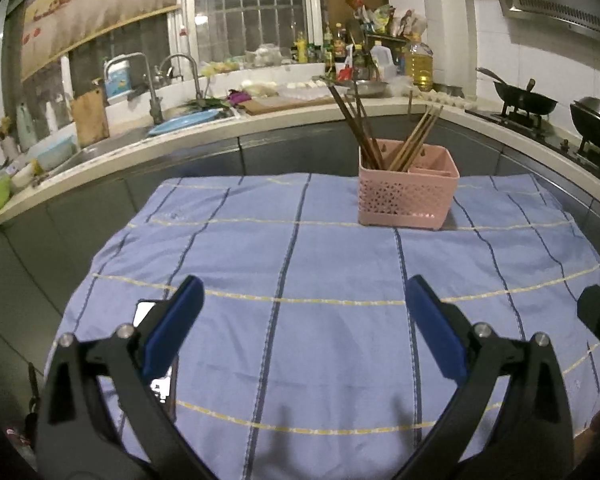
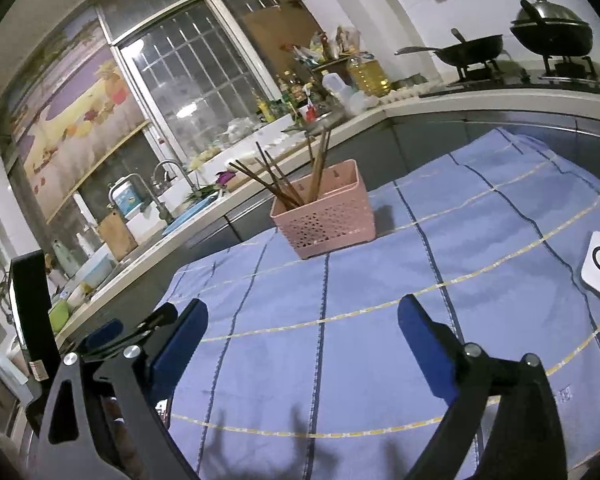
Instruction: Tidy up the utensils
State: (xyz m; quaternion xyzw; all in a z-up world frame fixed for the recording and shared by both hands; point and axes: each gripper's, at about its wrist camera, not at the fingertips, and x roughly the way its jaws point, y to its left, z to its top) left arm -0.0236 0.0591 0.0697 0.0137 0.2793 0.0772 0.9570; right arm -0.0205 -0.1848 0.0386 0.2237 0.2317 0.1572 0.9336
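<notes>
A: Item one: pink perforated plastic caddy (image 1: pixel 408 192), at one o'clock on the blue checked cloth (image 1: pixel 300 280). Contents?

B: Brown wooden chopsticks (image 1: pixel 380 136), leaning upright in two compartments, probably sorted by shade.

A: Grippers?

B: Left gripper (image 1: pixel 300 328) and right gripper (image 2: pixel 300 344) gaped wide, holding nothing, well short of the caddy.

Chopsticks (image 1: pixel 374 132) in basket (image 1: pixel 408 196) on cloth (image 1: pixel 300 264).
</notes>
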